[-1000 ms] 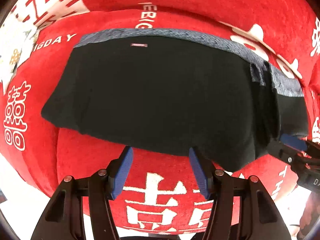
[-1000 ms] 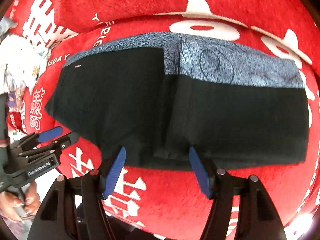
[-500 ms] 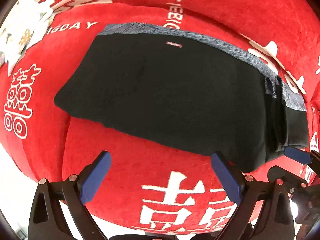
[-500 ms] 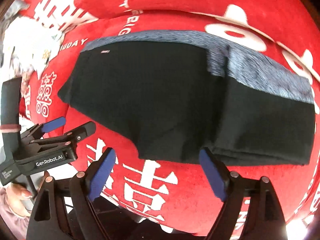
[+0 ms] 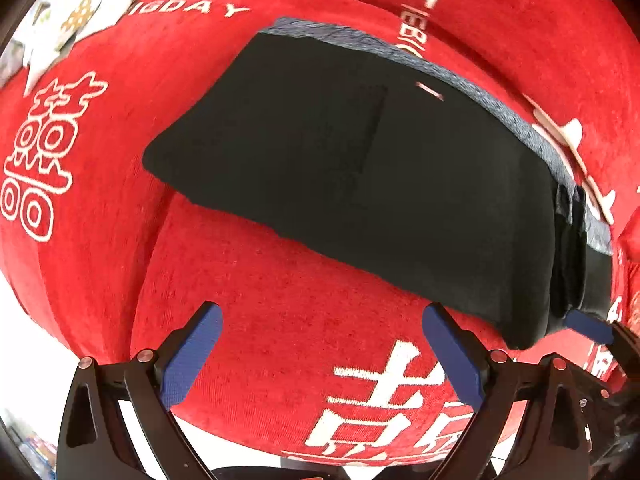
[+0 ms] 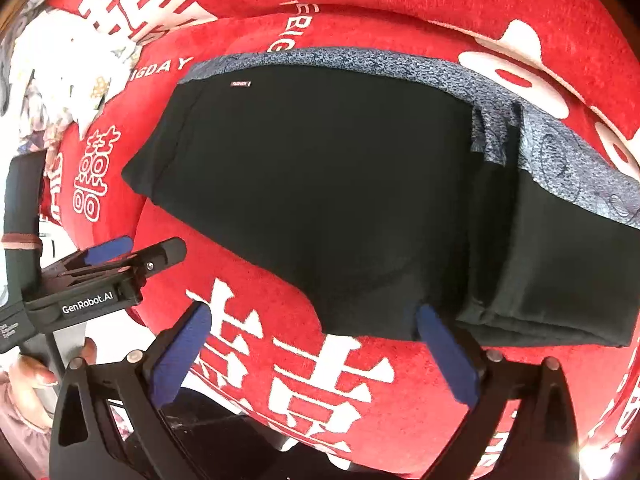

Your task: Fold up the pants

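Observation:
Black pants [image 5: 380, 184] with a blue-grey patterned waistband [image 6: 360, 62] lie folded flat on a red plush cover [image 5: 280, 300]; a thicker stack of layers sits at their right end [image 6: 560, 272]. My left gripper [image 5: 320, 320] stands open over bare red cover, just short of the pants' near edge, with nothing between its fingers. From the right wrist view it shows at the left [image 6: 132, 256]. My right gripper [image 6: 314, 320] has its jaws opening; the pants' near edge [image 6: 360, 328] lies between them, and the pads do not press on it.
The red cover [image 6: 320, 380] carries large white characters and lettering. A white patterned cloth [image 5: 72, 12] lies at the upper left. A person's hand [image 6: 36, 376] holds the left gripper's handle. The cover's front edge drops away just behind the fingers.
Both grippers have spread their jaws wide and let go of the pants' near edge. The left one has slid left along that edge; the right has shifted too.

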Action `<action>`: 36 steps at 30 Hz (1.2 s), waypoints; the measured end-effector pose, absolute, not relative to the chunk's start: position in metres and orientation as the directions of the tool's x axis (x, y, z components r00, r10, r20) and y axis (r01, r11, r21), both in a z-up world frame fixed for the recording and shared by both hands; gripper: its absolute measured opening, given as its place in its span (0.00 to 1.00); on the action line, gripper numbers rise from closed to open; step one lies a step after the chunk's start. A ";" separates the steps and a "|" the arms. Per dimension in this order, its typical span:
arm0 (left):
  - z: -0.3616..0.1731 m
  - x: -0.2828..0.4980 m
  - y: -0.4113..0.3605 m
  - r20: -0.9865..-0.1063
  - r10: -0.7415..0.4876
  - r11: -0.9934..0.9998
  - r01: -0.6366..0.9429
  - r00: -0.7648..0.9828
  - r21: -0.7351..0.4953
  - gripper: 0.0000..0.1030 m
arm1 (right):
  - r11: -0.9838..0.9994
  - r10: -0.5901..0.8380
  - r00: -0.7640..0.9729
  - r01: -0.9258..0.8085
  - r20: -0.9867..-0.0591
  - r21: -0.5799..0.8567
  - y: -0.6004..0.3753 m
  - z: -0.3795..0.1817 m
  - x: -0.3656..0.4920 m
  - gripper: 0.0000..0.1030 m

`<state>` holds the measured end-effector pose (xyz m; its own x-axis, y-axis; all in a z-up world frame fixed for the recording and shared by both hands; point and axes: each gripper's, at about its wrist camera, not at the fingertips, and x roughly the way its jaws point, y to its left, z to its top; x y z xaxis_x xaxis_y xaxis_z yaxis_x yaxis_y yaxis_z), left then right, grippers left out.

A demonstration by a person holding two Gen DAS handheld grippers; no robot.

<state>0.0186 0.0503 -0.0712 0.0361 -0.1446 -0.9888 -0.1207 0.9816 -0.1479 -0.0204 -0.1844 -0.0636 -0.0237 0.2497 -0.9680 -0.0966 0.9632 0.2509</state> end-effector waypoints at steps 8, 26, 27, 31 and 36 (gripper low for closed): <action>-0.074 0.024 0.078 -0.982 -0.187 0.959 -0.210 0.039 -0.191 0.97 | 0.968 0.241 -0.051 -0.064 -0.969 0.244 -0.184 -0.067 -0.013 1.00; -0.083 0.032 0.085 -0.985 -0.167 0.961 -0.217 0.029 -0.170 0.97 | 0.982 0.187 -0.098 0.014 -0.977 0.187 -0.200 -0.098 -0.012 1.00; -0.084 0.034 0.083 -0.985 -0.171 0.961 -0.216 0.027 -0.173 0.97 | 0.983 0.186 -0.094 0.015 -0.978 0.185 -0.200 -0.098 -0.013 1.00; -0.085 0.039 0.079 -0.981 -0.191 0.962 -0.196 0.012 -0.190 0.97 | 0.980 0.196 -0.067 0.043 -0.978 0.193 -0.201 -0.096 -0.011 1.00; -0.081 0.049 0.066 -0.987 -0.160 0.977 -0.142 -0.007 -0.157 0.97 | 0.973 0.213 0.014 0.089 -0.977 0.213 -0.207 -0.084 -0.009 1.00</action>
